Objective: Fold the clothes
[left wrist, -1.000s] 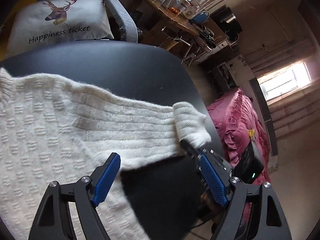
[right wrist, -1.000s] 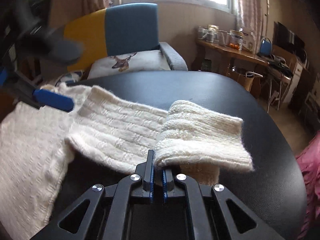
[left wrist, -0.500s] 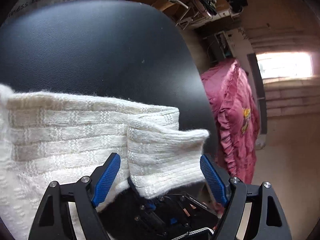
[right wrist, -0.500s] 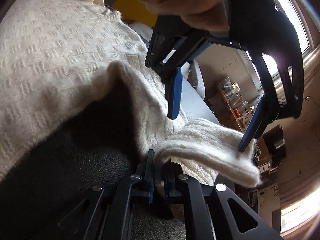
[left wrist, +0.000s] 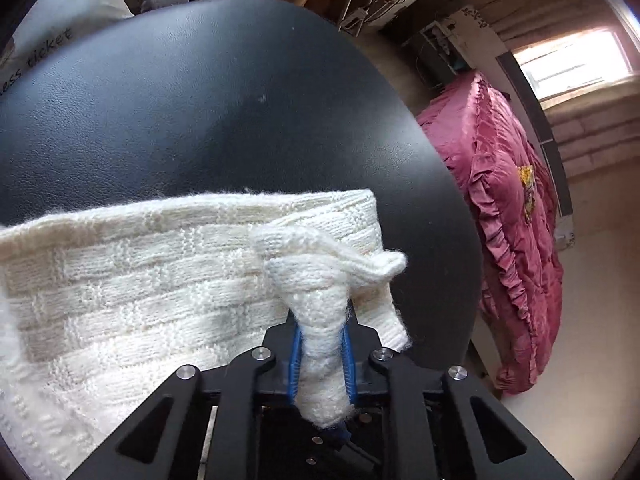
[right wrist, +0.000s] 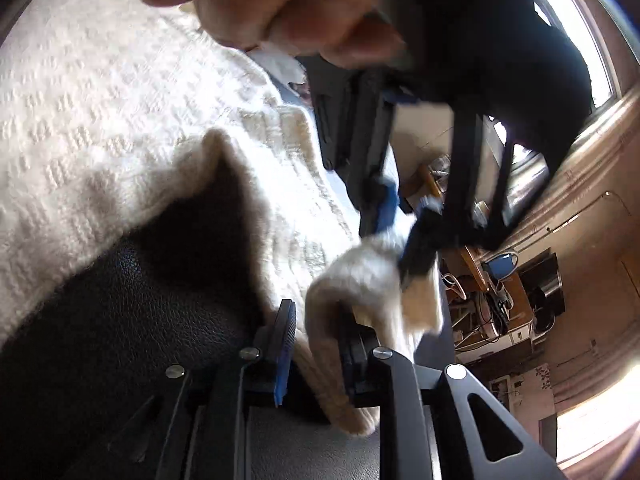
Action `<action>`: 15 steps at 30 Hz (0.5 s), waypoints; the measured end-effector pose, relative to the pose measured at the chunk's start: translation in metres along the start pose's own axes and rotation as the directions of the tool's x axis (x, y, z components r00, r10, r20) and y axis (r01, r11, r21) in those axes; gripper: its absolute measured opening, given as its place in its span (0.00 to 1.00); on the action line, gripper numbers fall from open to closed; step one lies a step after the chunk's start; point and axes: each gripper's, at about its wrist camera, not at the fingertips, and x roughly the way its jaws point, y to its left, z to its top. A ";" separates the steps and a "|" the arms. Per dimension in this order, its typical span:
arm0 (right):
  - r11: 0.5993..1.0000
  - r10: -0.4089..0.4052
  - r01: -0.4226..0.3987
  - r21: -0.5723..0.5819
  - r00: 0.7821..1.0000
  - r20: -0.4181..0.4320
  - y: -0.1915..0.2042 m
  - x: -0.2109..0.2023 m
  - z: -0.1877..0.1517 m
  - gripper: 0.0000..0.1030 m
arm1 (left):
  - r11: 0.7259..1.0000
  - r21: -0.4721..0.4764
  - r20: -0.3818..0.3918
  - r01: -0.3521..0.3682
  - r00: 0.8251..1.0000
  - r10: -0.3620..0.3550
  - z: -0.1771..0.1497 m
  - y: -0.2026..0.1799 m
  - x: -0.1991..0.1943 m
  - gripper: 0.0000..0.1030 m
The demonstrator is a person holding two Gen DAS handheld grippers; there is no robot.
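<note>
A cream knit sweater (left wrist: 140,300) lies on the round black leather table (left wrist: 200,100). Its sleeve is folded back on itself, and in the left wrist view my left gripper (left wrist: 322,336) is shut on the bunched cuff (left wrist: 320,276). The right wrist view shows the sweater's body (right wrist: 100,120) at the upper left and the same cuff (right wrist: 360,276) in the middle. My right gripper (right wrist: 316,332) stands slightly open, the cuff's lower fold lying loose between its fingers. Just beyond it the left gripper (right wrist: 404,224) pinches the cuff, held by a person's hand (right wrist: 260,4).
The table's edge curves away on the right, with a pink quilted bed cover (left wrist: 516,220) beyond it. A printed cushion (left wrist: 48,40) sits on an armchair at the far left. A cluttered wooden desk (right wrist: 480,280) stands behind.
My left gripper came down over the cuff and shut on it. My right gripper, which was shut on the cuff, has parted its fingers.
</note>
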 end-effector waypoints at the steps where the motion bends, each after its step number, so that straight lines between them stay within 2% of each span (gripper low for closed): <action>1: 1.000 0.004 -0.004 0.030 1.000 0.004 -0.006 -0.003 -0.001 0.20 | 1.000 -0.010 0.030 0.014 0.999 -0.014 0.000 0.002 -0.008 0.15; 3: 0.991 0.025 -0.027 0.131 1.000 0.019 -0.024 -0.010 -0.003 0.20 | 0.998 -0.030 0.093 0.049 0.995 -0.046 0.000 0.006 -0.025 0.15; 5: 0.957 0.072 -0.077 0.280 0.997 0.027 -0.048 -0.013 -0.006 0.21 | 0.996 -0.049 0.160 0.077 0.985 -0.069 -0.002 0.014 -0.049 0.15; 7: 0.873 0.183 -0.180 0.454 0.982 0.038 -0.073 -0.009 -0.010 0.21 | 0.992 -0.068 0.226 0.105 0.970 -0.087 -0.006 0.023 -0.075 0.15; 8: 0.809 0.248 -0.237 0.538 0.967 0.054 -0.084 -0.005 -0.013 0.21 | 0.990 -0.076 0.259 0.120 0.961 -0.096 -0.007 0.028 -0.088 0.15; 9: 0.717 0.337 -0.319 0.619 0.937 0.092 -0.092 0.001 -0.016 0.21 | 0.987 -0.085 0.292 0.134 0.951 -0.104 -0.009 0.033 -0.101 0.15; 10: 0.604 0.416 -0.401 0.689 0.896 0.157 -0.095 0.007 -0.021 0.21 | 0.985 -0.092 0.324 0.149 0.939 -0.112 -0.011 0.038 -0.114 0.15; 11: 0.475 0.483 -0.473 0.742 0.845 0.229 -0.098 0.012 -0.026 0.21 | 0.981 -0.101 0.355 0.165 0.927 -0.119 -0.013 0.045 -0.127 0.15; 13: 0.188 0.569 -0.577 0.795 0.723 0.391 -0.102 0.024 -0.034 0.22 | 0.972 -0.121 0.415 0.199 0.900 -0.133 -0.020 0.060 -0.157 0.15; 14: 0.042 0.582 -0.609 0.792 0.659 0.476 -0.097 0.029 -0.037 0.23 | 0.968 -0.126 0.447 0.217 0.883 -0.140 -0.025 0.067 -0.172 0.15; 15: -0.091 0.578 -0.620 0.779 0.604 0.548 -0.089 0.032 -0.039 0.29 | 0.966 -0.127 0.476 0.226 0.868 -0.141 -0.031 0.075 -0.188 0.15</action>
